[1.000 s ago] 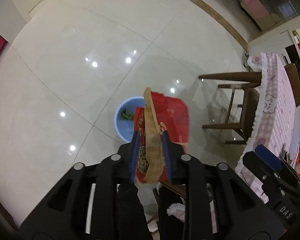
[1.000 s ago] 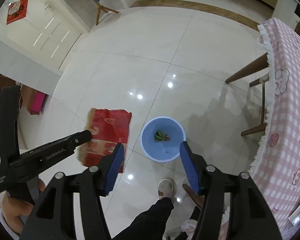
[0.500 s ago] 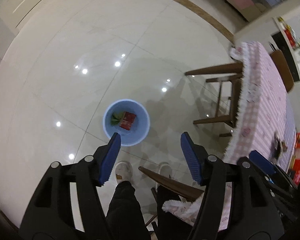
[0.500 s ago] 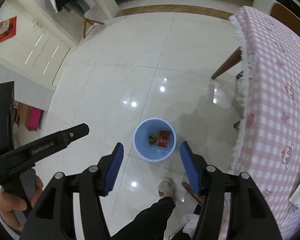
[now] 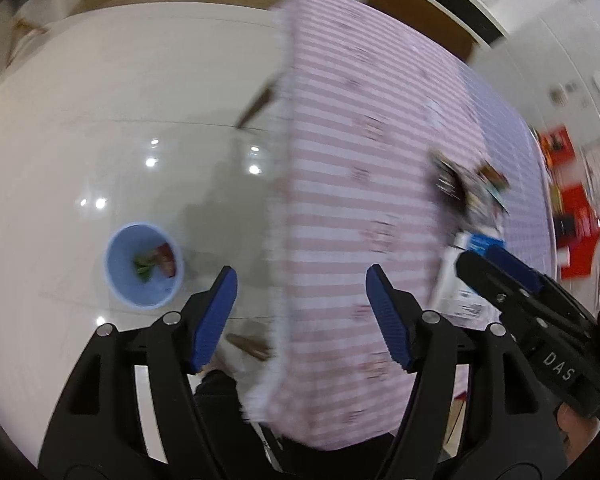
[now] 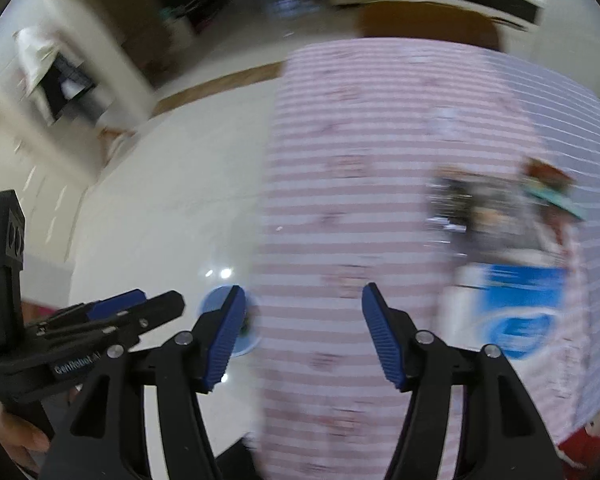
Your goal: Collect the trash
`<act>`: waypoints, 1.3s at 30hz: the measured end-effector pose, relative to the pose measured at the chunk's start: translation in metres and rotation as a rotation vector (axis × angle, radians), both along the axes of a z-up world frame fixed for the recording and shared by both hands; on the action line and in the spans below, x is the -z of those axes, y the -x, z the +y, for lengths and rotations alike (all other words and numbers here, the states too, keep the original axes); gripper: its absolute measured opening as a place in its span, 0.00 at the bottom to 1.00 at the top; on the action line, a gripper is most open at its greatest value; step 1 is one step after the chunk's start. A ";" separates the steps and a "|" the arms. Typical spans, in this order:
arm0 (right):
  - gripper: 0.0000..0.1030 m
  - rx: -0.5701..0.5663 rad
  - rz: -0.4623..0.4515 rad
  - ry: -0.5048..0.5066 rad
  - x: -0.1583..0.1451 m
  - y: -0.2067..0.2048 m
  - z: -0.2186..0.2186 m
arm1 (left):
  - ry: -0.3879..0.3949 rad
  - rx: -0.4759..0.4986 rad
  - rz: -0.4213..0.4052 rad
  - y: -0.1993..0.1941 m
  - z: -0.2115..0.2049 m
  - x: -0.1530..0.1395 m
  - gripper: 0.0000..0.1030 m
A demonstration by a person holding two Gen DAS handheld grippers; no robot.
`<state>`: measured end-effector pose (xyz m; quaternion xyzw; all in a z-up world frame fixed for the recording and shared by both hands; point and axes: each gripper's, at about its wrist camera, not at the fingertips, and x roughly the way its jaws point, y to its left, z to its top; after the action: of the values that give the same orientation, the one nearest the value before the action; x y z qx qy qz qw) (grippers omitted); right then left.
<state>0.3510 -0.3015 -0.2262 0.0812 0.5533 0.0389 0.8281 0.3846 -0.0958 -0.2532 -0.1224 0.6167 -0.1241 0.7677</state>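
Note:
A blue bin [image 5: 118, 280] stands on the white tiled floor, holding a red packet [image 5: 166, 258] and a green leaf [image 5: 142, 270]. My left gripper [image 5: 300, 276] hangs over the edge of the pink checked tablecloth [image 5: 360, 160], its jaws opening with nothing between them. My right gripper [image 6: 304, 292] is beside it over the same cloth, jaws also opening and empty. On the table lie blurred dark wrappers [image 6: 480, 208], a teal-edged piece [image 6: 560, 196] and a blue-and-white packet [image 6: 516, 312]. The bin [image 6: 216, 298] shows partly behind the right gripper's left finger.
A wooden chair leg [image 5: 256, 104] slants out from under the table's far edge. The person's dark trouser leg [image 5: 220, 392] is below the left gripper. Red items [image 5: 576, 208] sit beyond the table at the right. Both views are motion-blurred.
The left gripper let go of the red packet, which now lies in the bin. Both grippers swung from above the bin to over the table's edge, and the left jaws spread wide.

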 end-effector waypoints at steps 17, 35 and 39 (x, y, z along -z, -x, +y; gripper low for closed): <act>0.63 0.088 0.124 -0.049 0.050 0.042 -0.213 | -0.024 0.024 0.082 0.018 -0.198 0.024 0.68; 0.68 -0.155 -0.217 0.449 0.107 0.125 -0.147 | 0.023 -0.113 -0.012 0.084 -0.165 0.046 0.72; 0.68 -0.195 -0.314 0.552 0.125 0.126 -0.131 | 0.000 -0.145 -0.054 0.092 -0.146 0.051 0.73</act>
<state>0.2245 -0.4323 -0.3510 -0.2067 0.4135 -0.0213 0.8865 0.2921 -0.2420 -0.3041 -0.1633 0.5852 -0.0716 0.7910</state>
